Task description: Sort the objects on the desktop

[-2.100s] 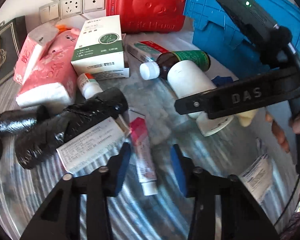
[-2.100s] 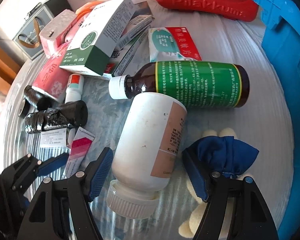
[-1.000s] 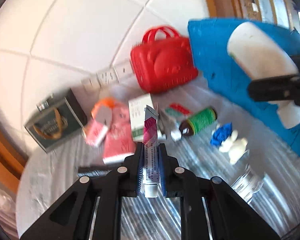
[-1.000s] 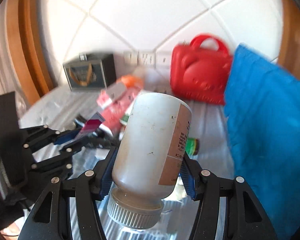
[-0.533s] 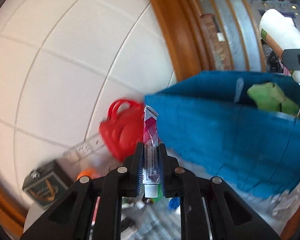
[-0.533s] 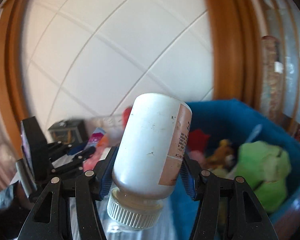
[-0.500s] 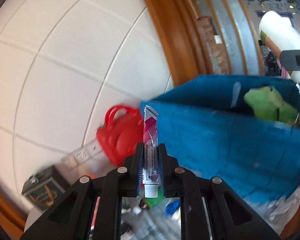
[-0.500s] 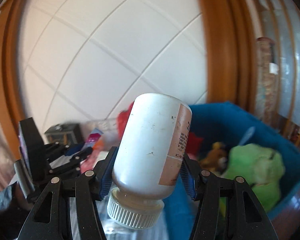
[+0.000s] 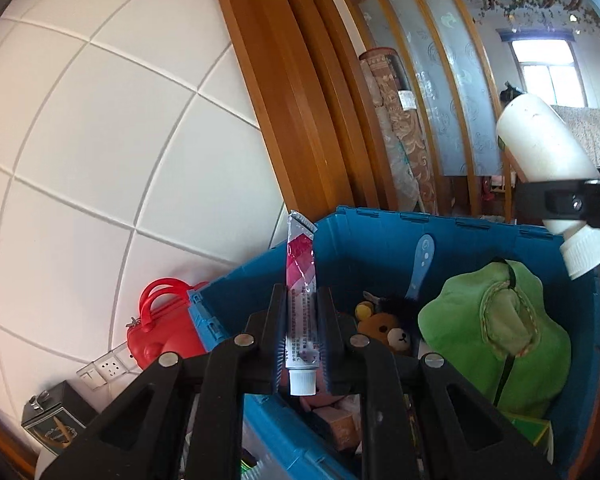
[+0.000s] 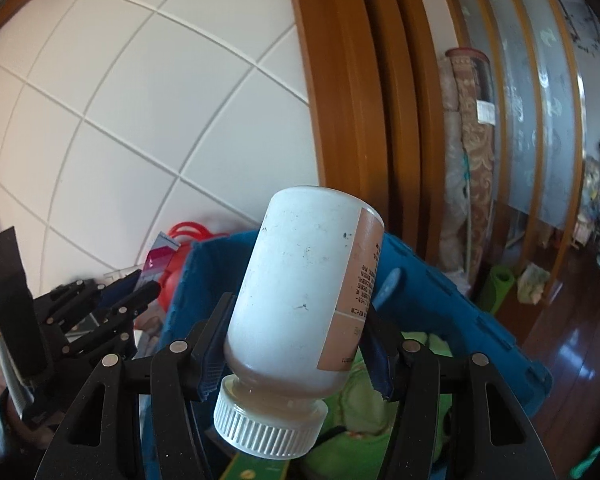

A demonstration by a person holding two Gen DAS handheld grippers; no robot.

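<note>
Both pairs of tongs hang above the open blue plastic crate, each with something from the worktop, and my guess is that the crate is where these sorted things are meant to end up.

The left tongs are clenched on a slim ointment tube. The tube stands upright between the pads, white cap toward the handle and crimped pink end poking out past the tips. Gripped around its lower half like that, it looks unlikely to swing or slip. Just ahead of and below these tongs, inside the crate, lie a small brown teddy bear, a green plush toy and a blue brush handle. Off to their left, outside the crate wall, sits a red bear-shaped case.

The right tongs grasp a white plastic bottle across its body near the neck, ribbed cap nearest the handle, base leaning up and to the right. Wide jaws suit its girth. These tongs point slightly downward over the crate's near edge, with green plush directly beneath them; the left tongs are visible off to their left side.
</note>
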